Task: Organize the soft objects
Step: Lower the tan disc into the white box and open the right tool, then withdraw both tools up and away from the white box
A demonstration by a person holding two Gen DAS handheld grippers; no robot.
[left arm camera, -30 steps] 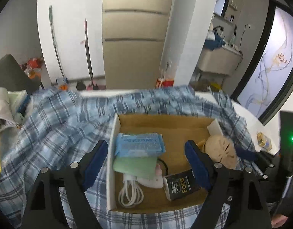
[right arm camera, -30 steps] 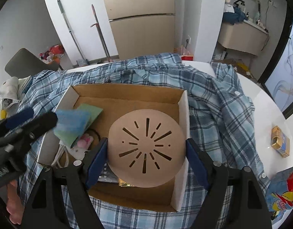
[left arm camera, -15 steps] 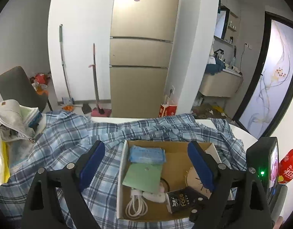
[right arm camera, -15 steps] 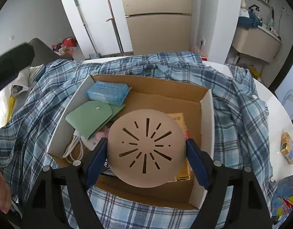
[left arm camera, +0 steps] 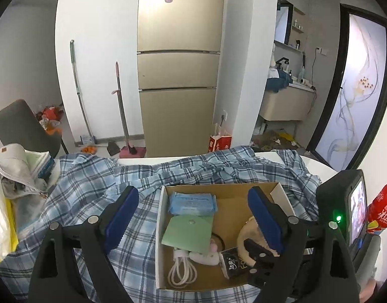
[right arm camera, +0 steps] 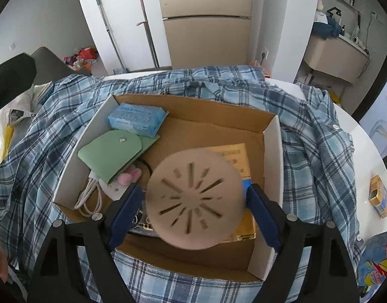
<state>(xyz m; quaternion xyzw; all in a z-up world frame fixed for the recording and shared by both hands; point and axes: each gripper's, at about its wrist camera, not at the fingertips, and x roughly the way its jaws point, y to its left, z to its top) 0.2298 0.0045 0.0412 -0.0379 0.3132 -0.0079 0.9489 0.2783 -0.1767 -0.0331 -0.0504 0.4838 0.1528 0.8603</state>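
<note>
In the left wrist view, the small black packet (left arm camera: 234, 265) lying at the near end of the open cardboard box (left arm camera: 160, 237) carries white Chinese characters and, beside them, pale Latin letters that begin "Fo"; the rest is hidden behind the gripper. The red snack bag (left arm camera: 380, 212) at the right edge shows large white Chinese characters. In the right wrist view, the flat yellow packet (right arm camera: 231, 152) in the box bears lines of print too small and blurred to read.
</note>
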